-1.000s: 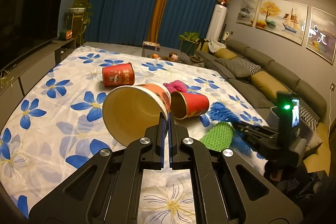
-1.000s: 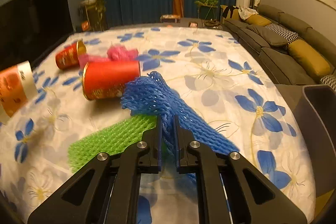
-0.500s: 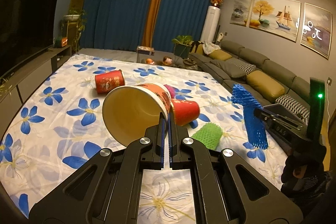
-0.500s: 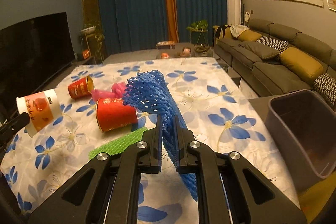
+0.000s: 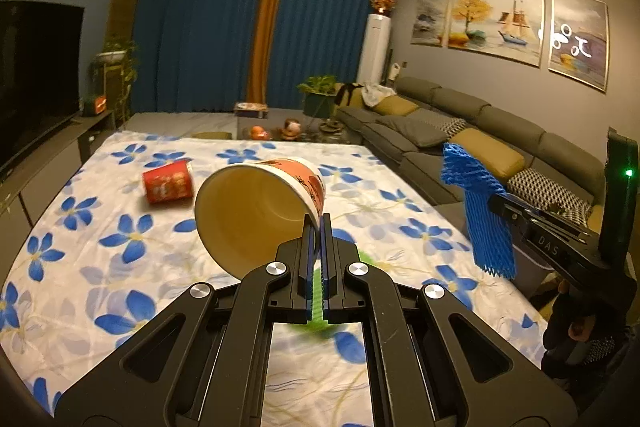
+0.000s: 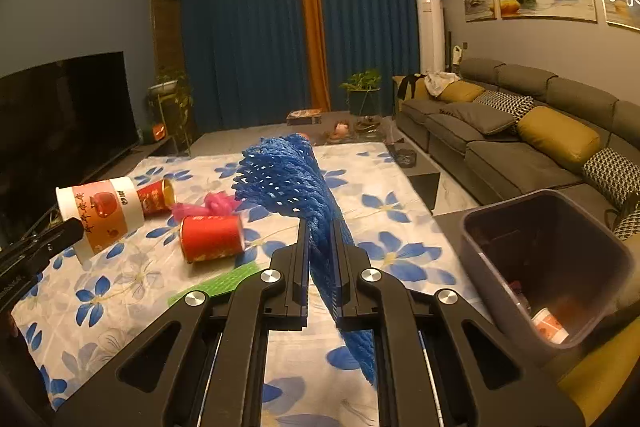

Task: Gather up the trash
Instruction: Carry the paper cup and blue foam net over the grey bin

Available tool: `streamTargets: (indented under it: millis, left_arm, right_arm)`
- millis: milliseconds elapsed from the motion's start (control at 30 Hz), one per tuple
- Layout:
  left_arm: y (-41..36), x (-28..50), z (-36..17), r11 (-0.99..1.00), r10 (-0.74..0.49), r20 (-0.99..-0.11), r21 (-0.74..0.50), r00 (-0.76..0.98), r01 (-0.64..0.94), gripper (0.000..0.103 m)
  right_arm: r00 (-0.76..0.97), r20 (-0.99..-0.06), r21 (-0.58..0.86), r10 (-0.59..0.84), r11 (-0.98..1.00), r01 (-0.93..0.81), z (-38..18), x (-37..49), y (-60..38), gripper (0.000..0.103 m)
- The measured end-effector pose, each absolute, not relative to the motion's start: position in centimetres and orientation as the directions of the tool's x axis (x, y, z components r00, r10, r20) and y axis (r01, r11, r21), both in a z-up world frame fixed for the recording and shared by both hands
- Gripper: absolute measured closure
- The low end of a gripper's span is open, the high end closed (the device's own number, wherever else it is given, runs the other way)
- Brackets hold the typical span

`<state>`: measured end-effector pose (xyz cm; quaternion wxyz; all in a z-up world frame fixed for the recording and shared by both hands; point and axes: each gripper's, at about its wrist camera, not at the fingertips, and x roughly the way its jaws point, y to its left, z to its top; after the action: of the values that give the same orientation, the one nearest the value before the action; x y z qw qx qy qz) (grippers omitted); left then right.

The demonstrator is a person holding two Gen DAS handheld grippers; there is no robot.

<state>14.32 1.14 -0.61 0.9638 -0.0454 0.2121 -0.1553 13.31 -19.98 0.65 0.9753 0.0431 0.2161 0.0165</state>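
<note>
Blue foam netting (image 6: 296, 187), pinched lengthwise in the right gripper (image 6: 321, 247), hangs mid-frame; the bin (image 6: 548, 267) sits lower right, nearer this hand. Left gripper (image 5: 317, 227) clamps the paper cup (image 5: 256, 211) by its rim, centre frame, farther from the bin.

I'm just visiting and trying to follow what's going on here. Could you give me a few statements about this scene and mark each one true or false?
1. The left claw pinches the rim of a paper cup. True.
2. The right claw holds a green foam net. False: it holds a blue foam net; the green foam net lies on the flowered cloth.
3. The bin is empty. False: some trash already lies at its bottom.
4. Two red cups lie on their sides on the cloth. True.
5. A pink piece lies between the red cups. True.
</note>
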Motion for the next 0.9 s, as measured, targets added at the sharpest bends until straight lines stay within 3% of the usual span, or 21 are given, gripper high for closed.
streamTargets:
  millis: [900]
  left_arm:
    - [-21.9, 16.7, 2.5, 0.784, -0.599, -0.349, -0.068, 0.721, 0.618, 0.101]
  right_arm:
    - [0.905, -0.346, 0.096, -0.248, 0.950, 0.297, 2.8, 11.1, -36.7, 0.093]
